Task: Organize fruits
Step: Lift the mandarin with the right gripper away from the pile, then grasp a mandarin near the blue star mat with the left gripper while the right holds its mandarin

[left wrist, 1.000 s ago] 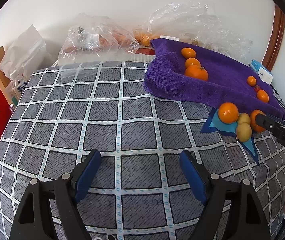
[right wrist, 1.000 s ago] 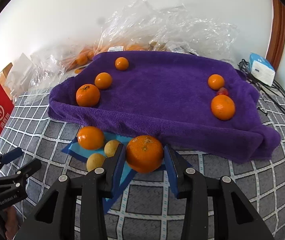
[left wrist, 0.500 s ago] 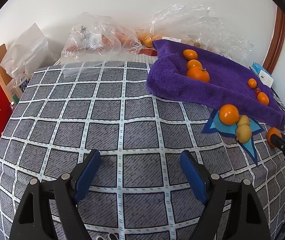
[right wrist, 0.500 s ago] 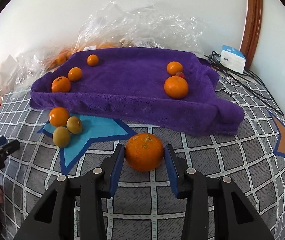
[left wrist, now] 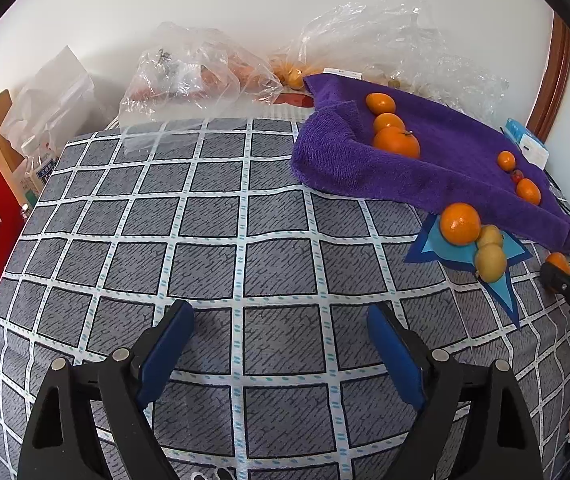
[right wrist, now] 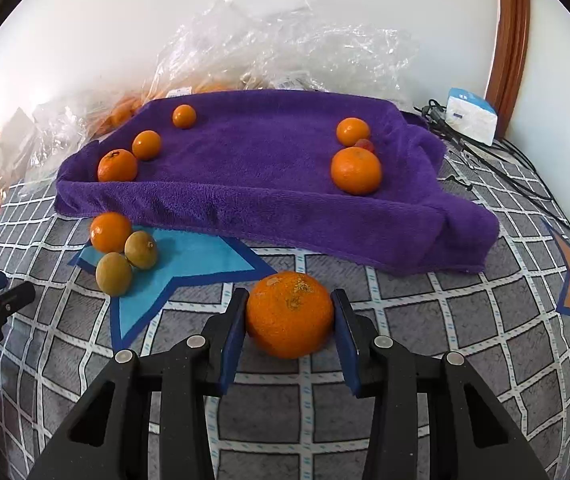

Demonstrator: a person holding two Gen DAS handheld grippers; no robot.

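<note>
Right claw (right wrist: 289, 320) clenched on a large round orange mandarin (right wrist: 289, 314), lower centre of the right wrist view, just over the grey checked cloth-covered bench (right wrist: 405, 320), in front of the purple fleece towel (right wrist: 253, 184). Left claw (left wrist: 281, 352) released, jaws just opened wider, nothing between them. Light-blue star patch (right wrist: 189, 260) at left carries one orange fruit and two yellow-green.

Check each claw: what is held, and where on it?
Right claw clamps a large orange by its two opposite sides. Left claw is open, holding nothing.
</note>
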